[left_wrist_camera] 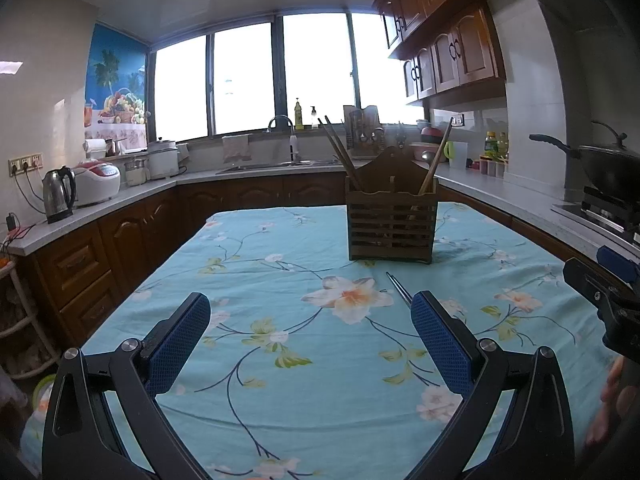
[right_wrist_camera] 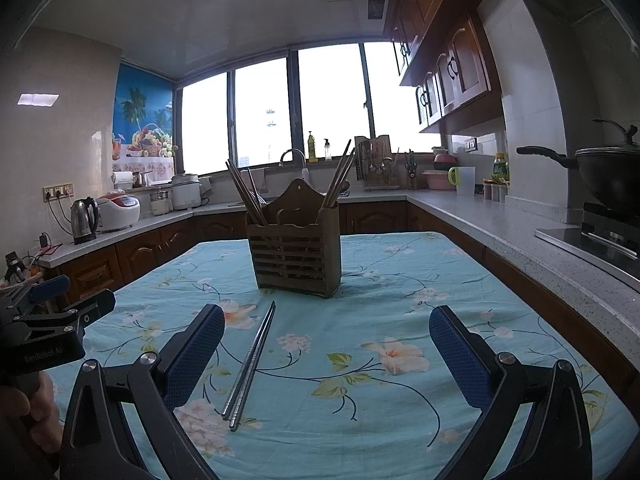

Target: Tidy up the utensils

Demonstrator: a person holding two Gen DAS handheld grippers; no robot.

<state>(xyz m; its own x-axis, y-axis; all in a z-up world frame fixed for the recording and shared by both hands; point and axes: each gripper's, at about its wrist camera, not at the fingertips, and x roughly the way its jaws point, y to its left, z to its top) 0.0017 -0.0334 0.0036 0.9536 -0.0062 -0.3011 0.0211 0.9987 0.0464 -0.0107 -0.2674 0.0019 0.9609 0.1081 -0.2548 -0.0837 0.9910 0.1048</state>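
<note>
A pair of metal chopsticks (right_wrist_camera: 252, 364) lies flat on the flowered cloth (right_wrist_camera: 360, 420) of the counter, toward its near edge, a little short of the wooden holder (right_wrist_camera: 296, 252) that stands farther back along the middle. The holder already carries wooden chopsticks leaning out of both end compartments.

The right tool (right_wrist_camera: 326, 354) hangs over the pair with its jaws spread wide and nothing between them. The chopsticks sit just beside its left finger, off centre. The left tool (left_wrist_camera: 310, 340) is likewise wide open and empty over bare cloth.

The step in hand looks to be the pickup. To do it well, the right tool should shift toward the counter's left edge so that both sticks fall between the pads, come down low to the cloth, and close across the pair near its middle so neither stick swings or slips. Thin, smooth metal will likely slide, so a firm squeeze matters.
</note>
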